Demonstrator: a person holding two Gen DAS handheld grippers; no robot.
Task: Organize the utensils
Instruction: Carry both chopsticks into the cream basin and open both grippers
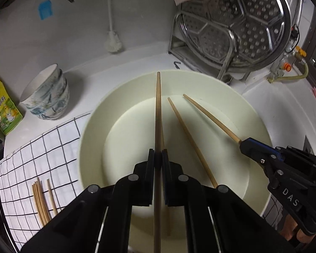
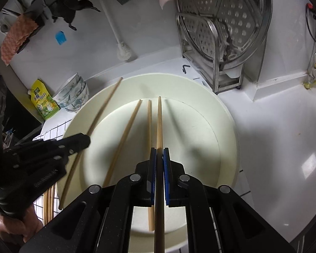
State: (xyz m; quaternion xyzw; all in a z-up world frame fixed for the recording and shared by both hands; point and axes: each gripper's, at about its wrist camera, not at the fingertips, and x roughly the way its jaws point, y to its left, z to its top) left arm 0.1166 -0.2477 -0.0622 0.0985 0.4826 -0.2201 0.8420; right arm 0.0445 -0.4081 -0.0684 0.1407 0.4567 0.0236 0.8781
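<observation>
- Now left gripper and right gripper each clench one chopstick over the basin.
- Likely light, stiff, smooth; a mid-shaft hold should resist swivelling.

— What's over by the wall?
— A perforated steel steamer tray standing on edge in a metal rack, and a white brush leaning on the wall.
— On the left?
— Stacked patterned bowls, beside them a yellow-green pouch, a checked cloth on the counter nearby
</observation>
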